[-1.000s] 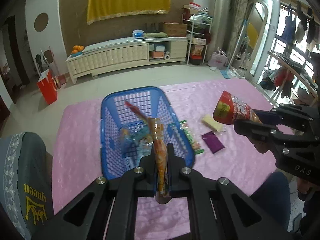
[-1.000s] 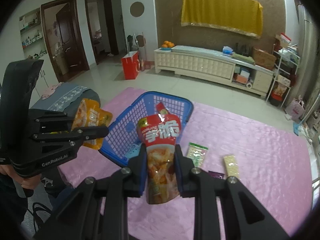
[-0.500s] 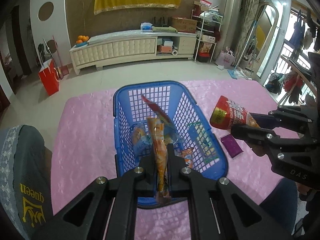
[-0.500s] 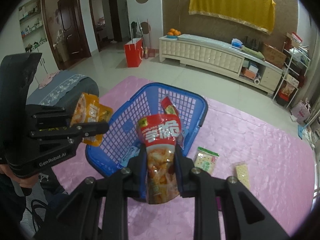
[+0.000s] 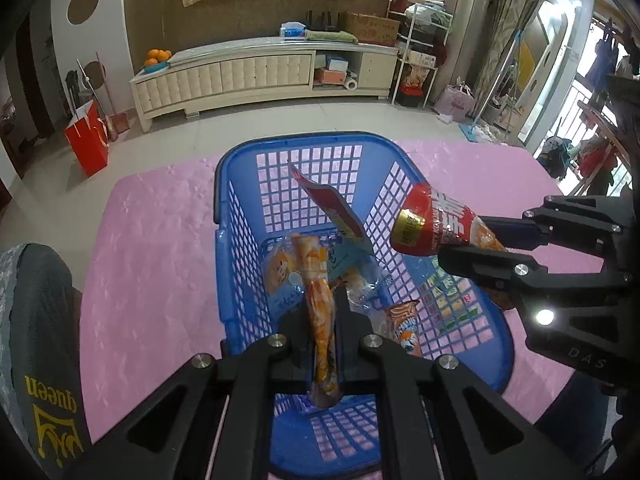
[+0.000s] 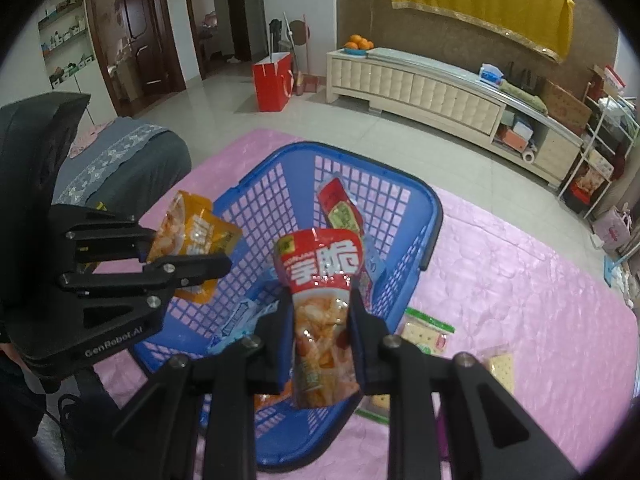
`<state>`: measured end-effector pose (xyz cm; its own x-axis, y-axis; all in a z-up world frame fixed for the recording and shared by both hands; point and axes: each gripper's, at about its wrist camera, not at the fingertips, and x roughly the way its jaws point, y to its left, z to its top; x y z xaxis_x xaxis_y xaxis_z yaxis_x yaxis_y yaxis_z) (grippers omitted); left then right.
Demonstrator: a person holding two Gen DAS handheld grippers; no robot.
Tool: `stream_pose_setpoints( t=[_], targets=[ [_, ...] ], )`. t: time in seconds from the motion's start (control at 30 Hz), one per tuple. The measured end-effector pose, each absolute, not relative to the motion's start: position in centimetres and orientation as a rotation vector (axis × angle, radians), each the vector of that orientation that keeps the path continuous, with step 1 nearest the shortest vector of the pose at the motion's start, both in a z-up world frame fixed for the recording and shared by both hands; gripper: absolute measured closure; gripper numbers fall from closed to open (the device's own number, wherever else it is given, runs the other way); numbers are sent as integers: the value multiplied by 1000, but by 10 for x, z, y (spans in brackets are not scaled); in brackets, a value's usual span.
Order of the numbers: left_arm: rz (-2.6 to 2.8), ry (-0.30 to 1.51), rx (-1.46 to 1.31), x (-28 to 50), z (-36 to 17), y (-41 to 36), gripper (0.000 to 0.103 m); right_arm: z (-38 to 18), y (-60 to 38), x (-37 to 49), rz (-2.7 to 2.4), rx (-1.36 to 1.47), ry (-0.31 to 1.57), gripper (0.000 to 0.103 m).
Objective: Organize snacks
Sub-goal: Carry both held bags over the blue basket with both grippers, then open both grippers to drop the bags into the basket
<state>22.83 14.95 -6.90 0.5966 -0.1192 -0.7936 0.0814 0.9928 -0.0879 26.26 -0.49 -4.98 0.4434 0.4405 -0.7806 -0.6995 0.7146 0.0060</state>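
A blue plastic basket (image 5: 224, 216) (image 6: 432, 216) stands on the pink table cover and holds several snack packs. My left gripper (image 5: 322, 312) (image 6: 188, 250) is shut on an orange snack pouch (image 5: 318, 312) (image 6: 192, 240) and hangs over the basket's near left part. My right gripper (image 6: 322, 312) (image 5: 472, 246) is shut on a red chip bag (image 6: 320, 280) (image 5: 436, 222), held over the basket's right side. A red packet (image 5: 332, 208) (image 6: 340, 208) leans upright inside the basket.
On the pink cover (image 6: 520, 280) right of the basket lie a green-edged cracker pack (image 6: 426, 330) and a pale cracker pack (image 6: 500, 366). A grey cushioned seat (image 5: 36, 320) sits at the table's left edge. A cream cabinet (image 5: 240, 76) and a red bag (image 5: 88, 140) stand on the floor beyond.
Both grippers moved forward and down over the basket, each with its snack still held. The basket now fills more of both views.
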Motion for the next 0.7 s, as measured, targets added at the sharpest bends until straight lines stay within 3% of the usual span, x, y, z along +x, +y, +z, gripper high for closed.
stream_pose_setpoints(
  t=[0.23, 0.3, 0.37, 0.53, 0.7],
  targets=[
    [-104, 936, -38, 239, -76, 154, 95, -60, 7, 276, 733, -371, 863, 74],
    [-96, 936, -38, 242, -76, 154, 83, -62, 8, 278, 729, -368, 861, 67],
    [-81, 927, -30, 240, -75, 154, 55, -64, 9, 280, 720, -368, 862, 58],
    [-56, 909, -21, 233, -73, 155, 45, -60, -1, 280, 690, -340, 845, 36],
    [-43, 892, -26, 225, -62, 157, 36, -46, -12, 273, 673, -322, 822, 26]
  ],
)
